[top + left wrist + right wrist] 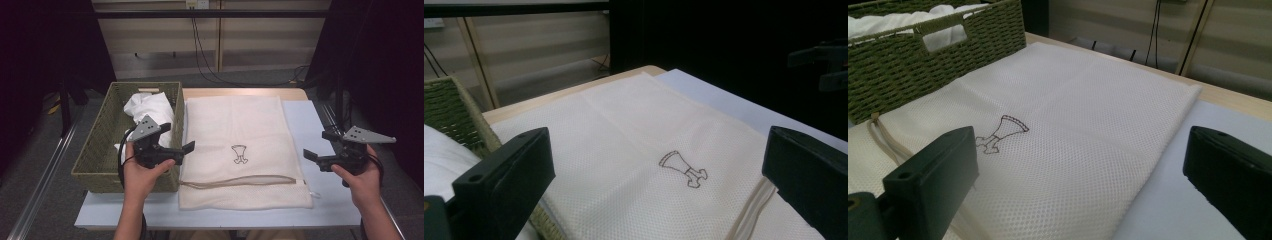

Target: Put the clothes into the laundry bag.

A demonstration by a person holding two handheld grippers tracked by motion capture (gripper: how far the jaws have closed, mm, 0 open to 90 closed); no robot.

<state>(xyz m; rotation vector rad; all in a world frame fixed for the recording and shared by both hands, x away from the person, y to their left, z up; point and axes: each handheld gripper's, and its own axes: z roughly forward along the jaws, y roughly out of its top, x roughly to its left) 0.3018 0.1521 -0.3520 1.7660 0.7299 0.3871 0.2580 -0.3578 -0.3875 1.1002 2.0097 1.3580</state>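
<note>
high view is showing a cream mesh laundry bag (240,150) lying flat on the pale counter (325,125), with a small dark outline emblem (240,153) near its middle and a tan drawstring (240,181) running across its near end. the left gripper (186,150) is hovering over the bag's left edge, beside the near right corner of a green woven basket (100,150) that is holding white crumpled cloth (150,110); its jaws are standing wide apart with nothing between them. the right gripper (311,157) is hanging above the bare counter just off the bag's right edge, its jaws likewise spread and empty. both are pointing inward toward the bag, which is lying between them and below them, touched by neither.

left gripper view is looking across the bag (634,150) with the emblem (684,170) sitting between its two black jaws, and the other gripper is showing as a dark shape at the far right. right gripper view is framing the emblem (1000,132) just past its left jaw, with the drawstring (885,137) partly hidden behind that jaw and the basket (923,60) cut off at the top left corner. the cloth in the basket is too bunched to identify, and the bag's near corners are covered by the jaws in both gripper views.
</note>
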